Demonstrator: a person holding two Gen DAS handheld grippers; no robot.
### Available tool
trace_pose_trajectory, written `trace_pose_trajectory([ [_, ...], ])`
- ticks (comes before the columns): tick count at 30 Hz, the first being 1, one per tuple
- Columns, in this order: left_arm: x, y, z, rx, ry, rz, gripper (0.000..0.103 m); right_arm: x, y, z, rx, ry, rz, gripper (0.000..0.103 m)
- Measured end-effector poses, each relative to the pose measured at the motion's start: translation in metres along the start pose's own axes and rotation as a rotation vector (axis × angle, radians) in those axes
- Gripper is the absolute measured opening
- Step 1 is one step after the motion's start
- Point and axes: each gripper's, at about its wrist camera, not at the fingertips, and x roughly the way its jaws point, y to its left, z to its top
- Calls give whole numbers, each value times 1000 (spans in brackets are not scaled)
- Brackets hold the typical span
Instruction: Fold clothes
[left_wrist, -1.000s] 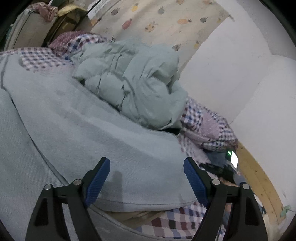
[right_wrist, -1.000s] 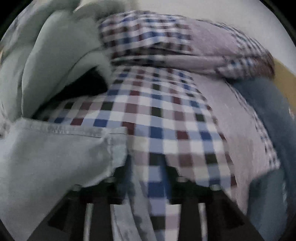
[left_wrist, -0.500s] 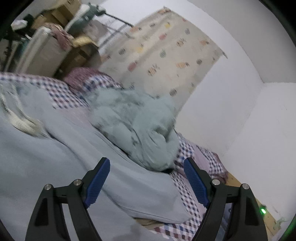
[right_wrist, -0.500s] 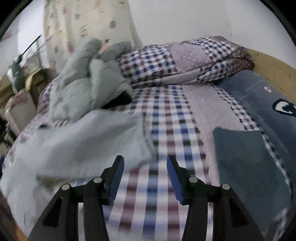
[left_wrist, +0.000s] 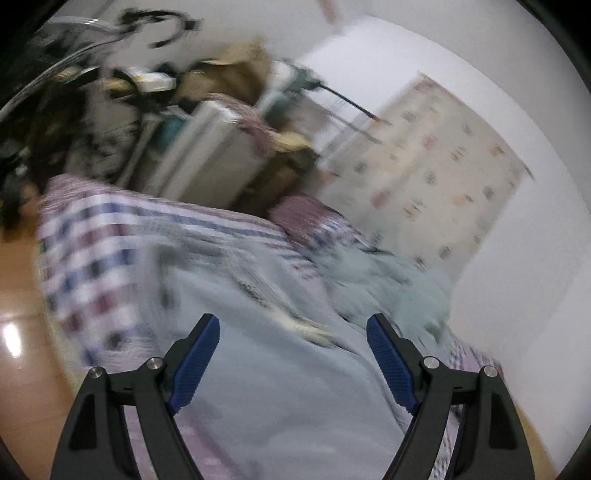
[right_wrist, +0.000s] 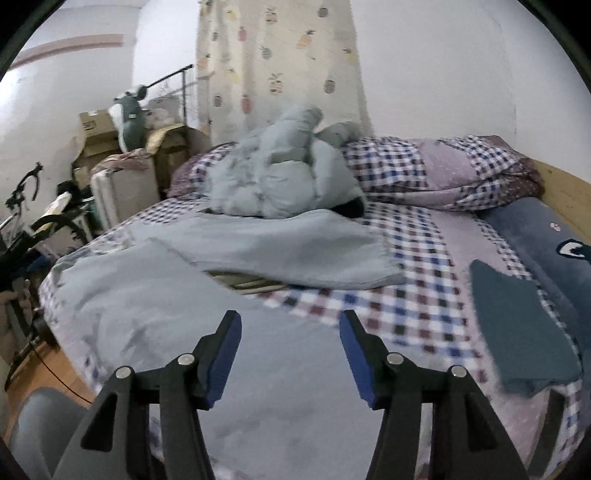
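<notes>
Pale blue jeans (right_wrist: 207, 280) lie spread across the checked bed (right_wrist: 417, 295), one leg folded over toward the right. In the blurred left wrist view the same jeans (left_wrist: 258, 369) fill the space below my left gripper (left_wrist: 291, 354), which is open and empty. My right gripper (right_wrist: 290, 350) hovers above the near part of the jeans, its jaws opening with nothing between them. A folded dark teal garment (right_wrist: 517, 332) rests on the bed at the right. A pale green puffy jacket (right_wrist: 284, 173) is heaped at the back.
A checked quilt (right_wrist: 443, 173) is bunched by the wall, with a blue cushion (right_wrist: 546, 236) along the wooden headboard. Boxes, a suitcase (right_wrist: 122, 192) and a bicycle stand left of the bed. Wooden floor (left_wrist: 22, 332) shows at the left.
Both grippers have pulled back from the bed and swung left, so more of the room shows. The right gripper's jaws have widened and hold no cloth now.
</notes>
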Motion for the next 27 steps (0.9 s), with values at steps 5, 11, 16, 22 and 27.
trace_pose_trajectory([
  [5,23,69,3,-211,109,-2,85,-1,41,-32,-55,42,52,63],
  [11,72,107,-12,-351,238,-28,85,0,58,-48,-84,78,75,63],
  [16,95,108,-17,-357,278,-45,85,-3,62,-52,-110,85,62,63],
  [22,111,96,-16,-322,321,-32,81,-2,71,-67,-208,103,14,64],
  [27,121,92,-20,-321,369,31,26,11,89,-86,-307,119,-8,64],
])
